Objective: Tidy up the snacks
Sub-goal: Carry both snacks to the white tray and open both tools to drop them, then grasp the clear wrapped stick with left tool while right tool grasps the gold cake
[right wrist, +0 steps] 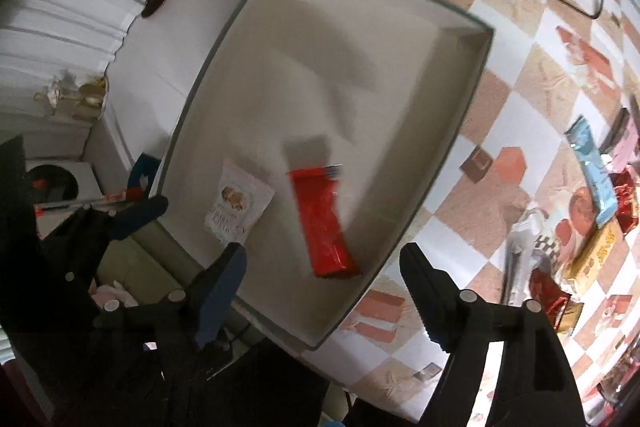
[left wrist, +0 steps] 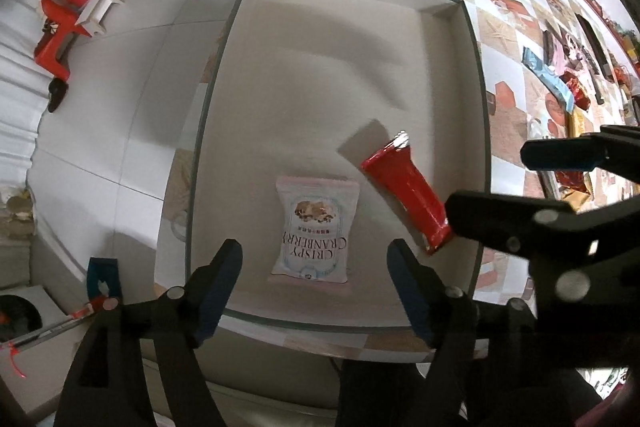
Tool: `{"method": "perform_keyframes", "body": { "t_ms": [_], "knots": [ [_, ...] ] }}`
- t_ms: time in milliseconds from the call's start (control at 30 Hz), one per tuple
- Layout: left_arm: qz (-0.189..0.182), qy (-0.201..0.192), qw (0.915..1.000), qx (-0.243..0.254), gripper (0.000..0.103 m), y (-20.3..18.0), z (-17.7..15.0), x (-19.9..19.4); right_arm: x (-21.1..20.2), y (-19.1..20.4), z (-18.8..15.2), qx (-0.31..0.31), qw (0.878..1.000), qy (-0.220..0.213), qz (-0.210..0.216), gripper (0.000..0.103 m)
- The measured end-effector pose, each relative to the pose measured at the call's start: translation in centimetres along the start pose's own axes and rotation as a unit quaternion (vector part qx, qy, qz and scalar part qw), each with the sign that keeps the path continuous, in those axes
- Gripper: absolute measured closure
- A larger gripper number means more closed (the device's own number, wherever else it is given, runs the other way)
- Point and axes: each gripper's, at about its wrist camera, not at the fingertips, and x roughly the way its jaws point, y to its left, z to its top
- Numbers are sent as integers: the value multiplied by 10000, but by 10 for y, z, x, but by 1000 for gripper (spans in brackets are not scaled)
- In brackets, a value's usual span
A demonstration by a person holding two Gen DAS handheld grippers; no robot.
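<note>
Glossy red wrapper (right wrist: 323,223), perhaps airborne, and one matte white packet (left wrist: 314,227) near our tray's (left wrist: 476,67) front edge; both grippers (left wrist: 314,283) (right wrist: 322,287) gape, holding nothing.

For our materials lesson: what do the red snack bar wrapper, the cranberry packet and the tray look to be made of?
Red snack bar wrapper: likely glossy plastic or foil film, with bright highlights and a crimped silvery end.
Cranberry packet: likely printed plastic film, softer sheen, crimped edge.
Tray: looks like matte off-white card or plastic with no glare; uncertain.
</note>
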Motion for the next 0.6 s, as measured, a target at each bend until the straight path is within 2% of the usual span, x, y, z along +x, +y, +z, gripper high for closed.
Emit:
{"method": "perform_keyframes", "body": {
  "t_ms": [233,300,333,600],
  "knots": [
    [48,-58,9999,107,24,-14,5,-9,-15,-21,-14,113,9996,-69,-257,23],
    [61,-104,9997,193,24,-20,6,-12,-19,-33,-22,222,9993,-99,-297,14],
    [83,-128,9996,246,24,-24,7,-14,-20,-37,-25,297,9990,-116,-318,0],
    [136,-221,9971,716,24,-62,14,-20,-29,-93,-55,1108,9933,-82,-301,0]
  ]
}}
